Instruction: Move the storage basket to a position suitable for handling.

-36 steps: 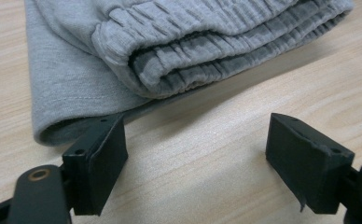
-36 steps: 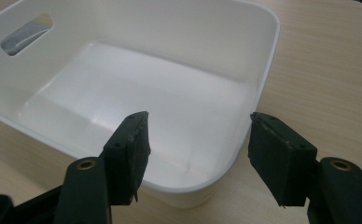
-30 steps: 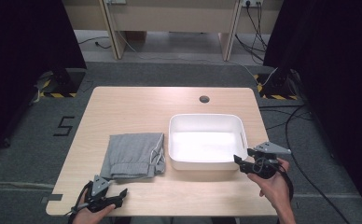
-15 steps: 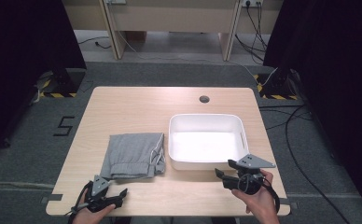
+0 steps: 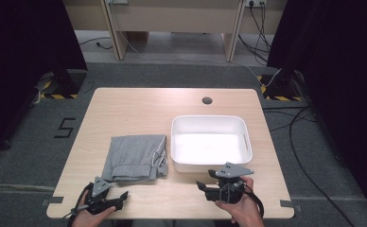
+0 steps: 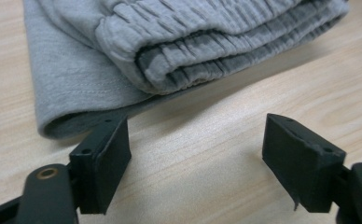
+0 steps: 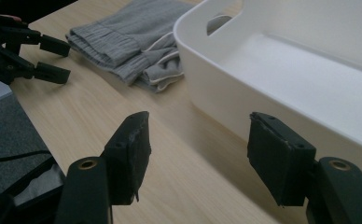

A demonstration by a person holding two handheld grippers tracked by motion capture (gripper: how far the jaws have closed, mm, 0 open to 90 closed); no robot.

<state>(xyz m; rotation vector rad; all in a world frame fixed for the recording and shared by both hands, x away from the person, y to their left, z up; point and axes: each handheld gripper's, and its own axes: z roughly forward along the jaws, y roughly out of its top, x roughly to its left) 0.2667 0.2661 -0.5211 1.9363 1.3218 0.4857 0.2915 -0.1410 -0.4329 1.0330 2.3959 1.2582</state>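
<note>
Right gripper (image 5: pixel 204 188): I have swung it left along the table's near edge, off the white bin's (image 5: pixel 210 163) corner; jaws apart, nothing between.
Left gripper (image 5: pixel 121 200): parked, jaws just narrowed slightly, released.
Folded grey pants (image 5: pixel 134 157): just beyond it, left of bin.
Meaning: I judge both are lining up to grab.

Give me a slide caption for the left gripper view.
Open left gripper facing folded grey shorts on the wooden table.

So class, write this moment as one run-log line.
left claw: open, at cloth | right claw: open, near tub | cloth: folded, untouched
</note>
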